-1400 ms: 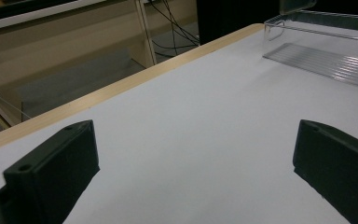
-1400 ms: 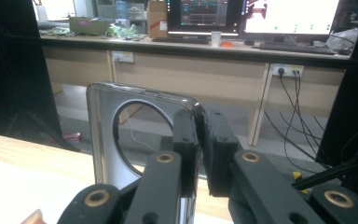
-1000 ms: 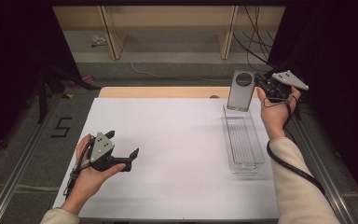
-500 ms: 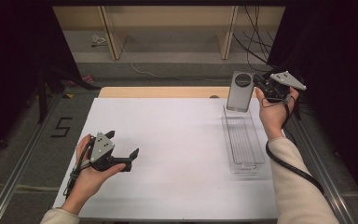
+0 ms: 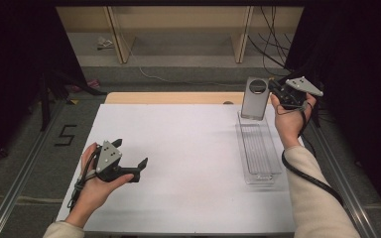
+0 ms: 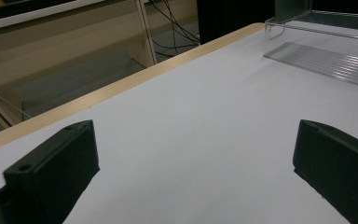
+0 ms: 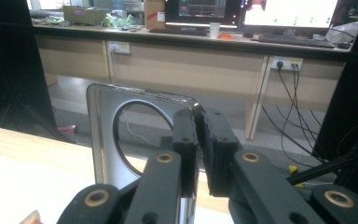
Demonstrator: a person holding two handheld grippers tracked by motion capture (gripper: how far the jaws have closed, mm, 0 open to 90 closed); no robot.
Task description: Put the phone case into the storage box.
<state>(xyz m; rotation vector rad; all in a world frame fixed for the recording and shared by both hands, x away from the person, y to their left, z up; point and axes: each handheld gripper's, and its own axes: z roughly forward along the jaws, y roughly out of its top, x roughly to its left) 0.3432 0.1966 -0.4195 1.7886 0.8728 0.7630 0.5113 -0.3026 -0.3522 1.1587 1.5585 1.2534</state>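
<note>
Your right gripper (image 5: 274, 92) is raised at the far right corner of the tabletop (image 5: 188, 163), and its jaws are clamped on the upper edge of a flat grey lid (image 5: 254, 98) with a round hole in it. In the right gripper view the two black jaws meet on the lid's rounded top corner (image 7: 140, 135), with the plate pinched between them and the hole showing just to their left. The lid hangs upright from that grip, and in the high view its lower edge sits at the far end of a long clear tray (image 5: 258, 148); you cannot tell from here whether it touches the tray or hangs just above it. The tray lies lengthwise along the right side of the tabletop, its ribbed floor bare, just beside your right forearm (image 5: 307, 183).

Your left gripper (image 5: 140, 167) rests in your left hand (image 5: 92, 186) low over the near left part of the tabletop, well apart from the tray. Its jaws stand wide apart with nothing between them; the left gripper view shows them at either side over plain white surface, with the tray (image 6: 326, 56) and the foot of the lid (image 6: 291, 9) far off at the upper right.

Beyond the tabletop's wooden far edge, cables (image 5: 273, 49) trail over the floor.
</note>
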